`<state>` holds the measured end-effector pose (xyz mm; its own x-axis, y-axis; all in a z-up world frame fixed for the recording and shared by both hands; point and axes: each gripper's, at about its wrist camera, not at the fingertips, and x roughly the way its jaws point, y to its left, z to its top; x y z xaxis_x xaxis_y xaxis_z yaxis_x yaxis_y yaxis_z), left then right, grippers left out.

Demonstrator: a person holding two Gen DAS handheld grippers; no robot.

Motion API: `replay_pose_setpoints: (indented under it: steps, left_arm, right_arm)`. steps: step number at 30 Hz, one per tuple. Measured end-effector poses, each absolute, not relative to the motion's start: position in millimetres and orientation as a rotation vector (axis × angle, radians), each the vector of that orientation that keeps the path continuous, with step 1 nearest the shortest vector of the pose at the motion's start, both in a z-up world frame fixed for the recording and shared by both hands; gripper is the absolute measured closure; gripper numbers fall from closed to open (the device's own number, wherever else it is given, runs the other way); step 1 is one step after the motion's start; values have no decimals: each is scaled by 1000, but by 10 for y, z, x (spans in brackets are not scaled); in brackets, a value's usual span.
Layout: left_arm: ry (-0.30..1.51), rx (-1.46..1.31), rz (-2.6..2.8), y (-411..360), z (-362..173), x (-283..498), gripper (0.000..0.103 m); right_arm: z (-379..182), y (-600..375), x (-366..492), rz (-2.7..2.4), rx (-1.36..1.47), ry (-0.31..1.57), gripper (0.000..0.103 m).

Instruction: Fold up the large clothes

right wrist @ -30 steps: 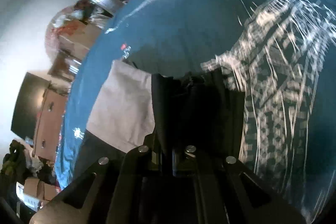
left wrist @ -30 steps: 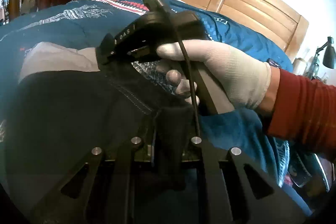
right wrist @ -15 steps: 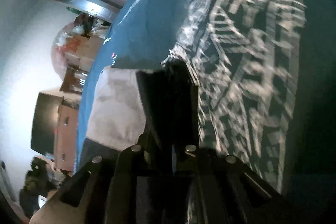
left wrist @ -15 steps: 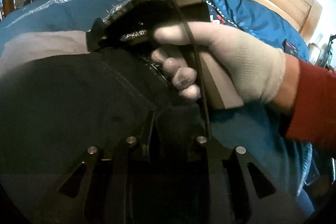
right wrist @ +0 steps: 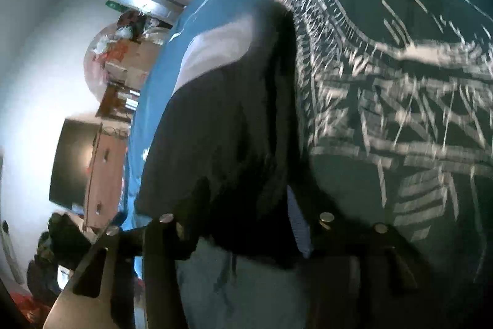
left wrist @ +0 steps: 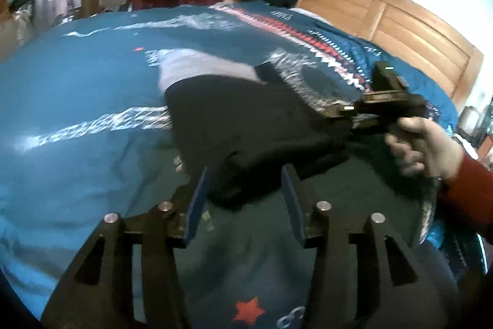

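Looking along the left tongs (left wrist: 243,199), jaws spread, released, black garment (left wrist: 246,125) lying folded on the bed (left wrist: 77,88), gloved hand (left wrist: 425,144) blurred, right view smeared, right tongs (right wrist: 246,224) parted, left finger hidden behind cloth

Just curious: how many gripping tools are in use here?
2. The left tool fills the foreground; the right tool is by the black garment, in a gloved hand.

right gripper (right wrist: 246,224): fingers spread | black garment (right wrist: 228,128) between | on blue bedspread (right wrist: 400,82)
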<state>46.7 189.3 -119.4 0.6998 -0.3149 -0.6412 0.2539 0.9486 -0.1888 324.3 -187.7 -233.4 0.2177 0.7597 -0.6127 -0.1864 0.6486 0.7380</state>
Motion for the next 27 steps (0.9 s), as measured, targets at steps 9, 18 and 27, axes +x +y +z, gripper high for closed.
replay_pose_setpoints:
  steps: [9,18,27]
  left_arm:
    - [761,-6,-255,1736,-1534,932,48]
    - [762,362,-165,1898,-1616,807,41]
    - [715,149,-310,2145,-1164,411,51]
  right_arm:
    - [-2317,-1508,3113,716,629,1187,74]
    - [-2353,-1460,2881,678,618,1107,98]
    - [-2812,-1609,2850,676,720,1108,103]
